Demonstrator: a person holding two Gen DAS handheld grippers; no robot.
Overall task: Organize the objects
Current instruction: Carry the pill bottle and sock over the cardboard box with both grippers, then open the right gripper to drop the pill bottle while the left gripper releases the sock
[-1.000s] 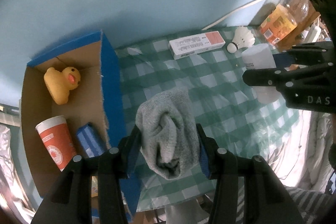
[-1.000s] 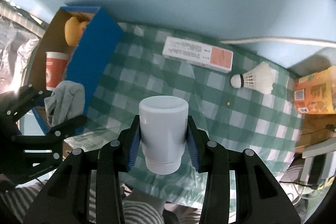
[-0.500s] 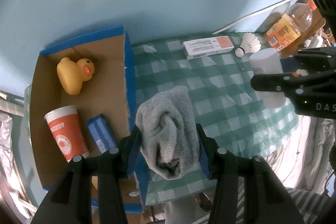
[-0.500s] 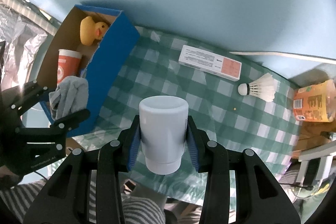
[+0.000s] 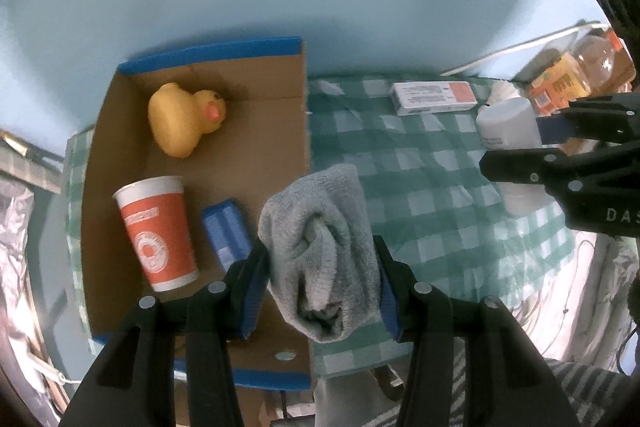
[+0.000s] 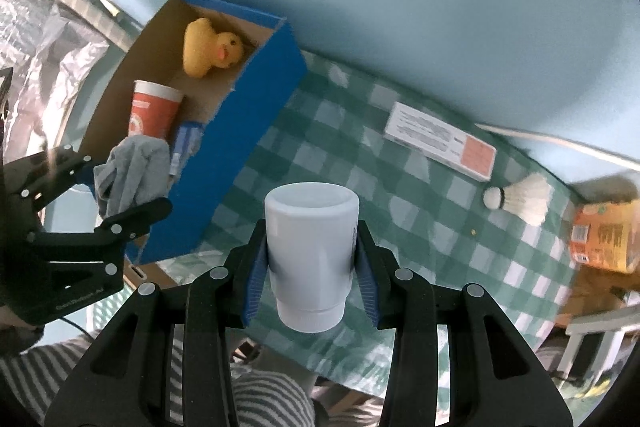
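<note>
My left gripper [image 5: 320, 283] is shut on a grey rolled sock [image 5: 324, 243] and holds it in the air over the right wall of a blue cardboard box [image 5: 208, 55]. The box holds a yellow rubber duck [image 5: 184, 119], an orange paper cup [image 5: 156, 227] and a small blue pack [image 5: 226, 231]. My right gripper [image 6: 310, 275] is shut on a white plastic bottle [image 6: 310, 251], held above the green checked table [image 6: 352, 155]. The sock in the left gripper also shows in the right wrist view [image 6: 132, 175], beside the box [image 6: 248, 147].
A white and pink carton [image 6: 440, 143] and a white shuttlecock [image 6: 520, 199] lie on the table's far side. An orange-labelled drink bottle [image 6: 604, 235] lies at the right edge. A white cable [image 6: 560, 141] runs along the blue wall.
The left gripper has carried the sock leftward, from over the table to over the box's right wall. The right gripper has risen and shifted with the bottle still in it.
</note>
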